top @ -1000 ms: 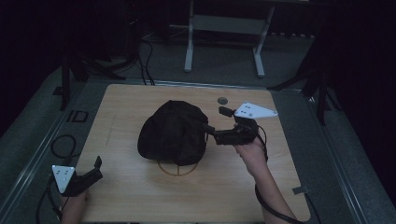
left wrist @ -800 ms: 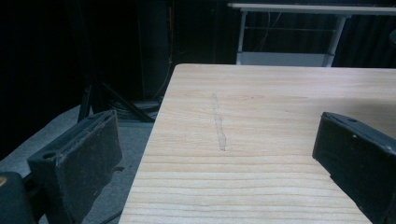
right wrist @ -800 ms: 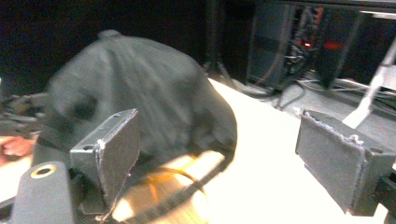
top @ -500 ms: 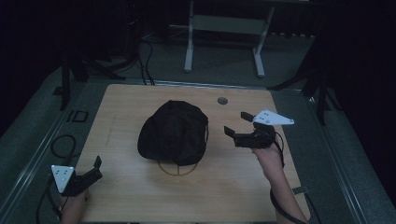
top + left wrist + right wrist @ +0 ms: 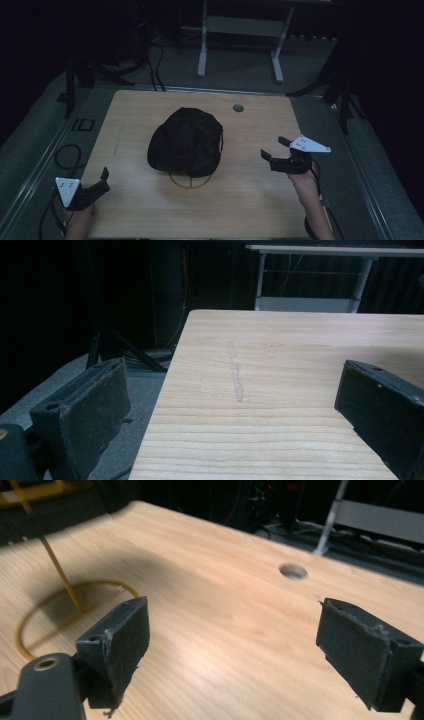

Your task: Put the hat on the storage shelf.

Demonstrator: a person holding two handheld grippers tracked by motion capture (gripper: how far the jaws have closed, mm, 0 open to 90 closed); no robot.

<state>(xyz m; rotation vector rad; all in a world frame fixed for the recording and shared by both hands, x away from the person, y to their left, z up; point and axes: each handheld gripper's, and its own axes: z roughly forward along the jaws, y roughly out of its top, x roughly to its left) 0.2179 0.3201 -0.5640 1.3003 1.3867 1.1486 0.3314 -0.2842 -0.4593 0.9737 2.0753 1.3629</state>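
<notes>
A black cloth cap (image 5: 187,142) sits on a yellow wire stand in the middle of the wooden table (image 5: 250,200). The stand's ring base (image 5: 192,182) lies flat on the wood and also appears at the left of the right gripper view (image 5: 30,617). My right gripper (image 5: 274,149) hovers to the right of the cap, apart from it, open and empty (image 5: 235,640). Near the table's front left corner is my left gripper (image 5: 102,181), also open with nothing between its jaws (image 5: 235,410).
A round hole (image 5: 238,107) is cut in the table behind the cap, also seen in the right gripper view (image 5: 293,571). A faint pale streak (image 5: 235,375) marks the wood ahead of the left gripper. A metal frame (image 5: 240,30) and cables stand beyond the far edge.
My right gripper has drawn back from the cap's right side, moving right and toward the near edge. The cap and the left gripper have stayed put.
</notes>
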